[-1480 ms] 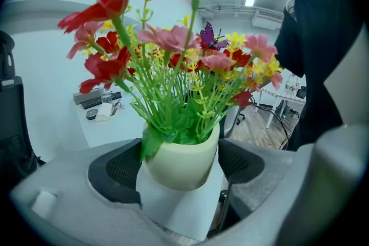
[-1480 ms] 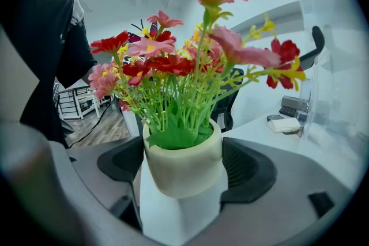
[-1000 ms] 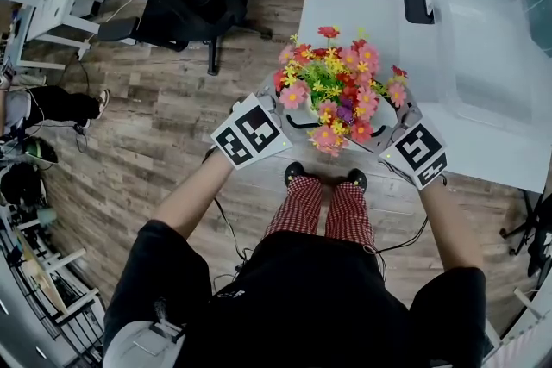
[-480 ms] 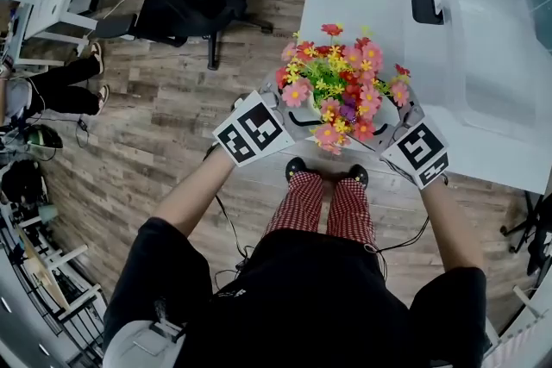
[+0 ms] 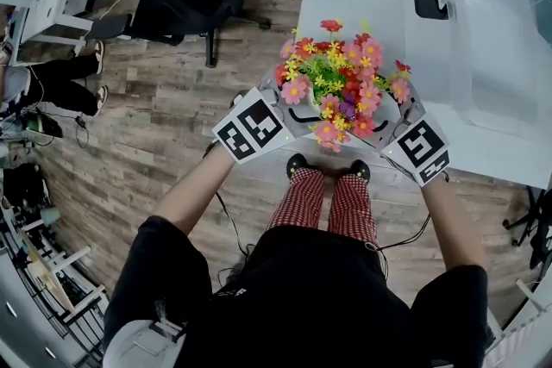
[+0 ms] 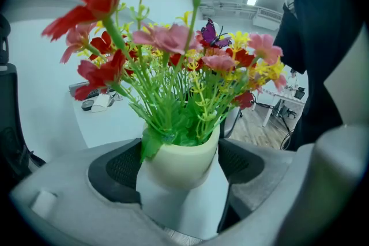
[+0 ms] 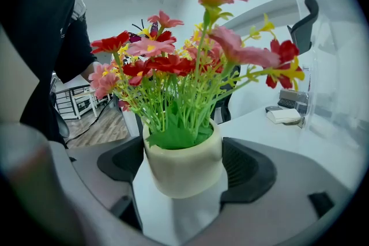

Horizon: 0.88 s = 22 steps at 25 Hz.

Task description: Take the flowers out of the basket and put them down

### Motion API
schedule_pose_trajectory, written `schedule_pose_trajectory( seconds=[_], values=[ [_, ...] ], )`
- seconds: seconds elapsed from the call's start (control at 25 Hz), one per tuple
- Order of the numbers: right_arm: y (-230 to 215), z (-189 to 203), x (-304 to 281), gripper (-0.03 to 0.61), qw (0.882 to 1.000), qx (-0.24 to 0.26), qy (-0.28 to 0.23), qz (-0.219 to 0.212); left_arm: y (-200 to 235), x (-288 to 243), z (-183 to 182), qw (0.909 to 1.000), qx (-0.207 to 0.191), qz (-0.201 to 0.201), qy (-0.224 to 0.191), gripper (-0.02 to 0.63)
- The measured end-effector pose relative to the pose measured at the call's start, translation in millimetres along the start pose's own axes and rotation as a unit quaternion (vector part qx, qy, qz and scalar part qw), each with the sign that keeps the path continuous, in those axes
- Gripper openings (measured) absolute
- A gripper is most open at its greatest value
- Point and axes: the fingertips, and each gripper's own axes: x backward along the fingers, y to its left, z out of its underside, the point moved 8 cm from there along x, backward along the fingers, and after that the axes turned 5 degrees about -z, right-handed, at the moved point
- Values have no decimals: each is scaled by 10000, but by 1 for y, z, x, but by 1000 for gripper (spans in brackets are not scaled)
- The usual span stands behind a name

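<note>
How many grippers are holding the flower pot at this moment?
2. The left gripper grips the flower pot from the person's left side; the right gripper grips it from the right side.

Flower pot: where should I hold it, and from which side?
Grip the cream pot on its round wall just under the rim, coming in level from opposite sides, as the left gripper and right gripper do now. The wall is firm and upright. The stems are thin and fan out, so a grab from above would likely crush them.
</note>
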Motion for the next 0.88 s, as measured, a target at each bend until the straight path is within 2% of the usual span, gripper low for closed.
schedule_pose_trajectory(
  seconds=[0.88],
  values=[
    [-2, 8, -10, 426, 9999, -108, -1, 119, 6, -9, 11, 9999, -84, 106, 98, 411]
  ],
)
